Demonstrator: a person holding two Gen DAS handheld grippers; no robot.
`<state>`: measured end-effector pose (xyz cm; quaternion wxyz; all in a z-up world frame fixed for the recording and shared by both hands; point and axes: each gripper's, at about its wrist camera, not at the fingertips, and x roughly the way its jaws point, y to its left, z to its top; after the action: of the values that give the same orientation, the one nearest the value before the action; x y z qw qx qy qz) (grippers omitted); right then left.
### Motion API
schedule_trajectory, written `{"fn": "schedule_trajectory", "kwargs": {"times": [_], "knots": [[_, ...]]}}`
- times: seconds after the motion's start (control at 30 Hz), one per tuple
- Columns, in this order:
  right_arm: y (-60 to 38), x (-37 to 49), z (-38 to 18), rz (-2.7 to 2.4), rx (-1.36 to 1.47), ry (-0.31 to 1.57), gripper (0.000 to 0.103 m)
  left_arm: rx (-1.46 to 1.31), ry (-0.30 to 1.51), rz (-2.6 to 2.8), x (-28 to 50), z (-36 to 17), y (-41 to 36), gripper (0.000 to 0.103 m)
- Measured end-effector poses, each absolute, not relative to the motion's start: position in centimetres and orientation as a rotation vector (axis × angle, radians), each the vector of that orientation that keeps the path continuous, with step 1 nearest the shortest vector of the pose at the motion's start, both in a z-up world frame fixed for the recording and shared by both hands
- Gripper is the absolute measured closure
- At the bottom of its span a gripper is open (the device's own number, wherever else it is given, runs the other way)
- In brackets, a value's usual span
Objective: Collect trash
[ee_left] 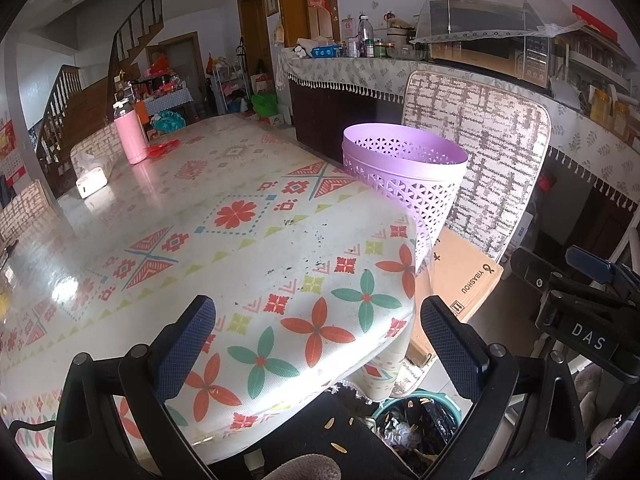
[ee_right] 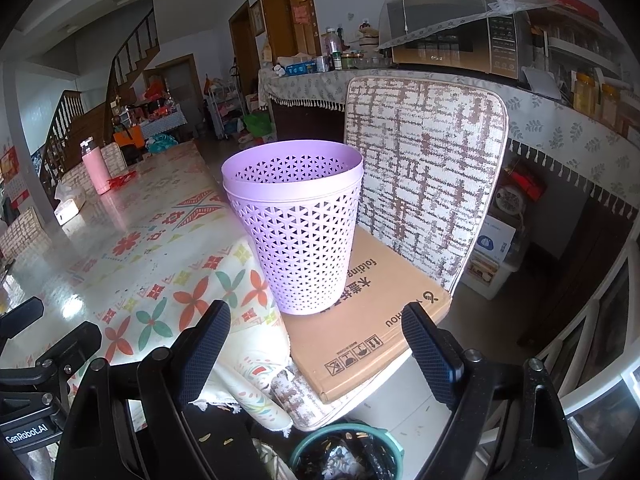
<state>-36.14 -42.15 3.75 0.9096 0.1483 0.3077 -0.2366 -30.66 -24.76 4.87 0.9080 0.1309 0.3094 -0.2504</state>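
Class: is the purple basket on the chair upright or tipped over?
Upright: the purple basket stands on its base on the cardboard box, open rim facing up.

A: What stood on the desk (ee_left: 168, 216)?
B: A pink bottle (ee_left: 130, 134) stood upright at its far end, a white box (ee_left: 93, 186) nearby.
A: And beyond?
B: A mesh food cover (ee_right: 460, 4) sat over a microwave (ee_right: 460, 46).

Bright daylight, glare on glossy tablecloth (ee_left: 76, 288), fisheye-warped dark corners, sharp focus
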Motion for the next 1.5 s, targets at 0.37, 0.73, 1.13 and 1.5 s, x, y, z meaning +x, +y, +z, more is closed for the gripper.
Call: {"fn": "schedule_trajectory", "kwargs": {"times": [0.37,0.73,1.13,1.5], "knots": [[-42.1,-36.1,3.6,-0.483,0.313,0.633,0.012,0.271,0.641,-0.516,-30.7,4.8,-24.7,0.001],[-41.7,-36.0,3.4,-0.475,0.319,0.634,0.011,0.272,0.643,-0.518,-30.7,4.7,-24.7,0.001],[-41.8,-36.0,3.5,-0.47,0.324,0.635,0.011,0.27,0.649,-0.517,-31.2,4.5,-24.2,0.001],[-41.7,-36.0,3.4,-0.467,0.326,0.636,0.011,0.275,0.652,-0.524,-32.3,4.3,-23.5,0.001]]}}
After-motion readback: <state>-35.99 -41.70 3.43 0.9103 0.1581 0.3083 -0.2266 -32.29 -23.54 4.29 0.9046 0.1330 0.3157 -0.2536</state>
